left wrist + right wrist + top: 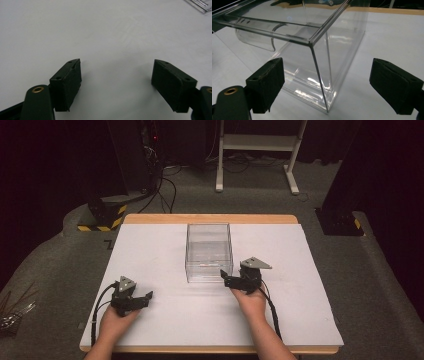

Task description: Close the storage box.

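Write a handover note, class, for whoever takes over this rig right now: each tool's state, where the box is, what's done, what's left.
Left tool: open, holding nothing, low over the white table near its front left, away from the box.
Right tool: open, at the box's near right corner, jaws to either side of that corner in the right gripper view, not closed on it.
Box: clear, upright, mid-table, looks empty.
Done: right tool brought up to the box.
Left: probably close on the wall and move the box.

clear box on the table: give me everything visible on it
The clear box looks like rigid transparent plastic, rectangular, open-topped with a rim, empty, and has a curved cutout in one wall. It stands upright mid-table on the white mat. The right gripper, jaws open, faces its near right corner; contact cannot be told.
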Available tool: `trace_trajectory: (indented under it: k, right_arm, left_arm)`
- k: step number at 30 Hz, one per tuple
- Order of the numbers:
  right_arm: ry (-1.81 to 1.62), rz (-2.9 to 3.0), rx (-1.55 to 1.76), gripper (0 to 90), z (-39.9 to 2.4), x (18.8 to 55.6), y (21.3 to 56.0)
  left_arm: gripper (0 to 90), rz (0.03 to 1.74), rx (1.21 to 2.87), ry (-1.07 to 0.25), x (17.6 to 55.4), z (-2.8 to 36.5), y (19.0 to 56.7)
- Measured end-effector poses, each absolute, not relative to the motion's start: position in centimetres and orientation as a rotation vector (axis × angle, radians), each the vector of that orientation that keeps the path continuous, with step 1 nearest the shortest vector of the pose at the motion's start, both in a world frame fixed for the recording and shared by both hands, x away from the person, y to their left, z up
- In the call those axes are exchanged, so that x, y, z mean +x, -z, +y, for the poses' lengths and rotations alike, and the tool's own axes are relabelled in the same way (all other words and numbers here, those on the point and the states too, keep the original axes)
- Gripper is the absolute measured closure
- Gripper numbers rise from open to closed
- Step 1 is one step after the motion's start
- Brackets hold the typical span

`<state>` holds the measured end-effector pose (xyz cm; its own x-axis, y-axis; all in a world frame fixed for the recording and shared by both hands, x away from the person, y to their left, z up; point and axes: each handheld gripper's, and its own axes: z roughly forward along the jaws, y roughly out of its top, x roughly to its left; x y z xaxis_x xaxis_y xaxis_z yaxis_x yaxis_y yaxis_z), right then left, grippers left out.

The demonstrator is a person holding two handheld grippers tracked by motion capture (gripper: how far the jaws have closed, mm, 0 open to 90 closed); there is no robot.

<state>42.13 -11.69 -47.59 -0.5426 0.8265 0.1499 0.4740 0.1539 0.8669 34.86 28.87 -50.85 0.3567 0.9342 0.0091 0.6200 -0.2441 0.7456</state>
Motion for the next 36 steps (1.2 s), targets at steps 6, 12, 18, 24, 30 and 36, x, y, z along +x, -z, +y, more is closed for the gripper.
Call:
trace_trajectory:
  k: [6,12,18,24,30,36]
  right_arm:
    - [-1.356,2.075,1.231,12.6,-12.7,41.0,47.5]
    - [-1.359,2.071,1.224,12.6,-13.6,40.1,47.4]
    - [-1.355,2.066,1.209,12.7,-14.6,39.2,47.2]
    - [-1.343,2.064,1.204,12.6,-15.6,38.2,47.1]
    - [-1.316,2.064,1.209,12.6,-17.1,37.3,47.3]
    - [-1.275,2.058,1.228,12.7,-19.1,36.5,47.5]
  left_arm:
    - [24.0,1.348,1.966,-0.612,34.9,28.9,50.8]
    - [24.0,1.348,1.966,-0.612,34.9,28.9,50.8]
    - [24.0,1.348,1.966,-0.611,34.9,28.9,50.8]
    - [24.0,1.348,1.966,-0.612,34.8,28.9,50.8]
    - [24.0,1.348,1.967,-0.613,34.8,28.9,50.8]
    - [24.0,1.348,1.966,-0.613,34.8,28.9,50.8]
